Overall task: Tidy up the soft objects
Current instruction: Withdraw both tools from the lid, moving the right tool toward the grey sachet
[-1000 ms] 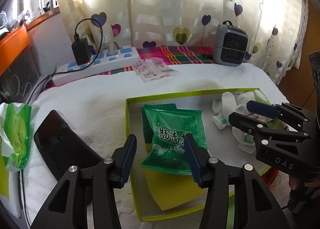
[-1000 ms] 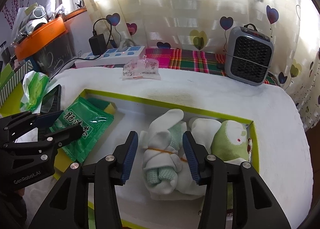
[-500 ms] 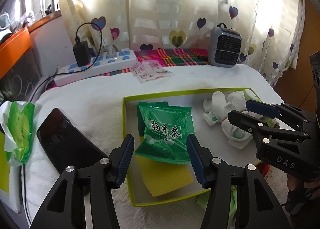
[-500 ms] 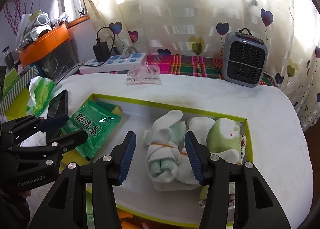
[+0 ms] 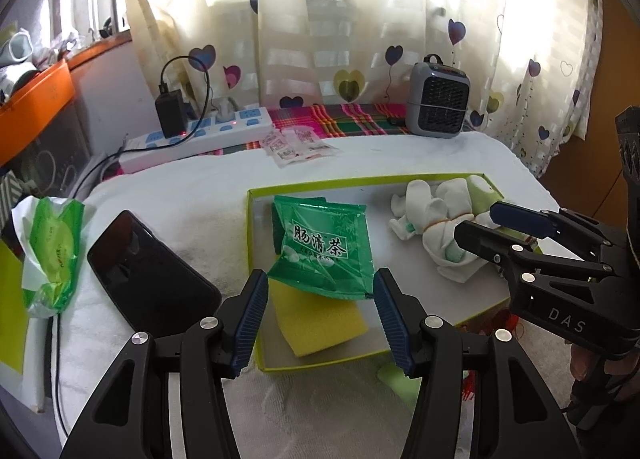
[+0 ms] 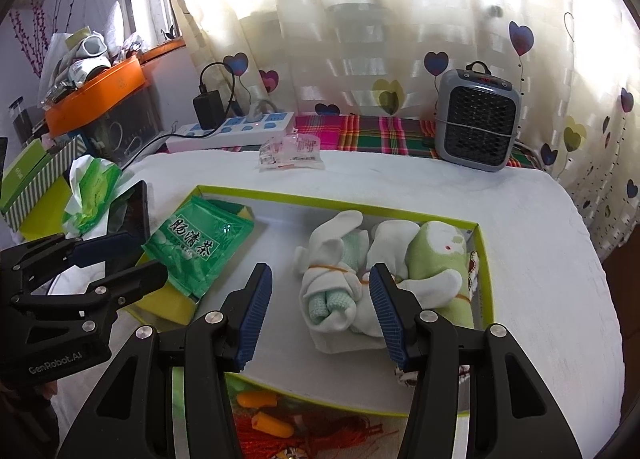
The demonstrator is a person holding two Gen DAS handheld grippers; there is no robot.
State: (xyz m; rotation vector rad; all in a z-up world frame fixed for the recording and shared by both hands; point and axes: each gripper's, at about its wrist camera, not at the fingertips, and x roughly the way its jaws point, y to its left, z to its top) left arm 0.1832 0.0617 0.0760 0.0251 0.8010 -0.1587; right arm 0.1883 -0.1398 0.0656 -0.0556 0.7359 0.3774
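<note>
Left tool [image 5: 318, 317]: fingers spread apart, holding nothing, poised above the near end of the tray.
Right tool [image 6: 318, 313]: fingers likewise spread, empty, hanging over the sock bundle.
Tray [image 6: 340, 201]: shallow, white floor, lime-green rim; lies on the white towel-covered table [image 6: 540, 243], directly ahead of both tools.
Green packet [image 5: 324, 249]: glossy crinkled foil with white Chinese characters; just beyond the left tool's fingertips, at the tray's left end, partly overlapping the yellow sponge [image 5: 320, 323].
Yellow sponge: flat rectangular pad, one corner between the left tool's fingers.
Sock bundle [image 6: 334, 283]: white socks rolled around mint-green ones, bound by a thin orange band; between and just ahead of the right tool's fingers.
Green plush [image 6: 436, 259]: pale green and white soft toy, touching the bundle on its right, against the tray's right wall.
Phone [image 5: 148, 275]: dark slab, left of the left tool, outside the tray.
Heater [image 6: 476, 119]: small grey unit, far beyond the right tool.
</note>
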